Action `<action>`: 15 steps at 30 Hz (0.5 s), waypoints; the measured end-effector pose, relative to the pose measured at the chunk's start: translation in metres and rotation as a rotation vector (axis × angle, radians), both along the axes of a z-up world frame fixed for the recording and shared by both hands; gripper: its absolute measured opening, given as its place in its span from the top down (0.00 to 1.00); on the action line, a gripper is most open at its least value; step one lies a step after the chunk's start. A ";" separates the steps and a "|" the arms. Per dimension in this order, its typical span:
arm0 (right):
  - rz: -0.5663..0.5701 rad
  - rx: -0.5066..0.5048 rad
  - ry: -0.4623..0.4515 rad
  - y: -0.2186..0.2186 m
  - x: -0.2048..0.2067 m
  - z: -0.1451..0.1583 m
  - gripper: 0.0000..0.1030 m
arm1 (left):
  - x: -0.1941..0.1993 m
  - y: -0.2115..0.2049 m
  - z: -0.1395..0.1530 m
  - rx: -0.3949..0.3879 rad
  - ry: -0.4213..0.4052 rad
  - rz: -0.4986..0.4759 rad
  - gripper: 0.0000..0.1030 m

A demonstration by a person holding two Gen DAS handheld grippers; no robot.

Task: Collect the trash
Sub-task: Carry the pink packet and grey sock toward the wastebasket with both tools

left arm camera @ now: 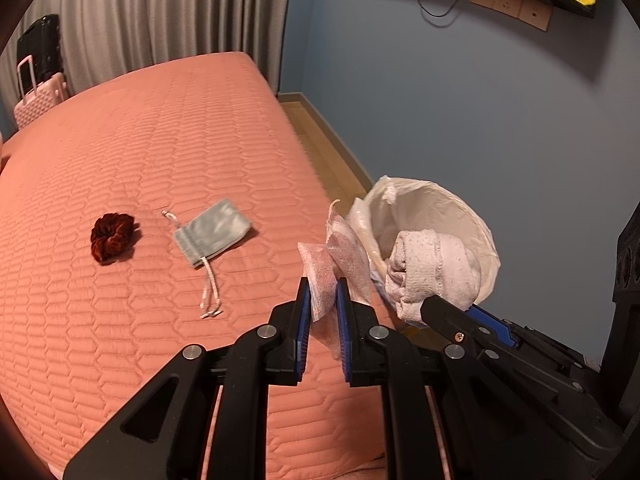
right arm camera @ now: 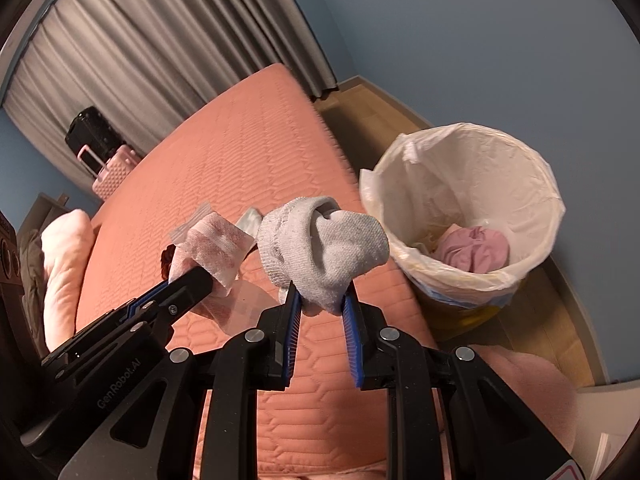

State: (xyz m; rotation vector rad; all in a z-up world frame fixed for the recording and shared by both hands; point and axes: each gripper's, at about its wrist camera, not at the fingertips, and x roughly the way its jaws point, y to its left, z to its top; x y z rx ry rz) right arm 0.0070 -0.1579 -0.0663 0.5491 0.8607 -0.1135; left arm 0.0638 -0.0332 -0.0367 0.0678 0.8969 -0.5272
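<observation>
**Colours in the bedroom**

The bed is pink-orange with stitched brick shapes. The scrunchie is dark red. The little pouch is pale grey-blue. The sock is white-grey. The bin bag is white. The wall is blue.

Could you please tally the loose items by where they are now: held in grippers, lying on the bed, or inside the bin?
Held in grippers: 2, a packet in the left gripper and a sock in the right gripper
On the bed: 2, a scrunchie and a pouch
In the bin: 1, a pink wad
Total: 5
</observation>
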 end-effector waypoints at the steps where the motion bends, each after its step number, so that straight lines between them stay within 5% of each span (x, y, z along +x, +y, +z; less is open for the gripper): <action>1: -0.007 0.003 0.000 -0.004 -0.002 -0.001 0.81 | -0.001 -0.004 0.000 0.002 -0.001 -0.008 0.88; 15: -0.124 -0.020 0.032 -0.062 -0.023 -0.014 0.81 | -0.002 -0.072 0.000 0.012 -0.002 -0.143 0.88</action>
